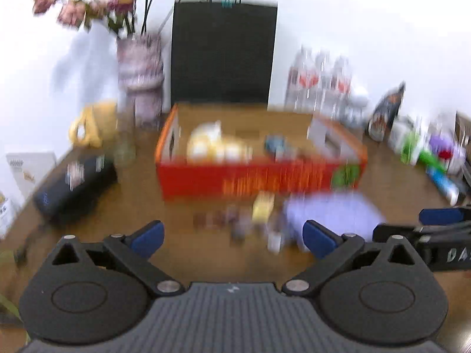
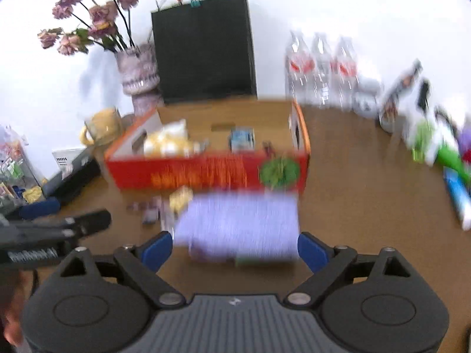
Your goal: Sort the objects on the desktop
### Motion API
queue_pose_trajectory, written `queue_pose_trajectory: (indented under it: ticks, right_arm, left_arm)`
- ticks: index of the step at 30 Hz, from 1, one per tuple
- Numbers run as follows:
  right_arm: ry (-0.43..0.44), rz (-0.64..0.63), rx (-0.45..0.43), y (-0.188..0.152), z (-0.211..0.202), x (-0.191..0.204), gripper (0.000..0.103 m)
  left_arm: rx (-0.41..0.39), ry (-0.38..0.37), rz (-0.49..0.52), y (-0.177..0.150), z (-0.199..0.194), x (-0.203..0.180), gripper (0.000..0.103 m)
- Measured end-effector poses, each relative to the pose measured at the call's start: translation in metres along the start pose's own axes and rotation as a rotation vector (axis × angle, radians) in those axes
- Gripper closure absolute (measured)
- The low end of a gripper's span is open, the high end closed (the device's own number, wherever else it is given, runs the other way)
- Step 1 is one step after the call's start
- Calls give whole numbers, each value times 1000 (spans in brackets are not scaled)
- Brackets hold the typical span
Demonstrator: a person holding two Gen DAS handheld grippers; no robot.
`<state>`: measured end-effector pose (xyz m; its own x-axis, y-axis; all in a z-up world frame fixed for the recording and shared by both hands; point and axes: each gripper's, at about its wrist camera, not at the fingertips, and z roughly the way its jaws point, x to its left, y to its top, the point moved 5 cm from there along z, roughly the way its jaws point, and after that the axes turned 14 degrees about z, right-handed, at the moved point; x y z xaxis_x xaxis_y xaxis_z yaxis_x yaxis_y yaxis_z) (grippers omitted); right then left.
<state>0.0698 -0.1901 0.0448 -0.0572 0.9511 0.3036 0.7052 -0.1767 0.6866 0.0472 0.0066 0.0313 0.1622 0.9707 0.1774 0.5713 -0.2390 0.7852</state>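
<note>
Two wrist views over a brown worktop (image 2: 353, 153), both blurred. The left gripper (image 1: 234, 236) stands wide with nothing between its blue pads, low over a scatter of small, indistinct items (image 1: 232, 223) and a yellow piece (image 1: 263, 209). The right gripper (image 2: 234, 248) is likewise spread wide, its pads flanking the near edge of a lilac pack (image 2: 238, 223) without visibly pinching it; whether they touch cannot be told. The pack lies flat just in front of an open red-and-orange cardboard box (image 2: 206, 173), which already holds a yellow-and-white bag (image 2: 167, 144) and a small blue-and-white carton (image 2: 242, 138), suggesting the box serves as the sorting bin. Both grippers point boxward, plausibly to reach the loose things nearest it. A vase of dried flowers (image 2: 138, 70), a black paper bag (image 2: 203, 50) and clear bottles (image 2: 321, 67) line the wall.
</note>
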Motion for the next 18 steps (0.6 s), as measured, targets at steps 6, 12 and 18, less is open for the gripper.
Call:
queue_pose_trajectory:
  ticks: [6, 12, 18]
  right_arm:
    - [-62, 53, -33, -47, 16, -16, 11]
    - [-30, 55, -33, -60, 22, -16, 11]
    - [-51, -15, -58, -69, 25, -10, 8]
  left_arm:
    - [25, -7, -13, -50, 5, -9, 1]
    - [26, 13, -14, -64, 6, -1, 1]
    - [43, 11, 6, -66, 11, -6, 0]
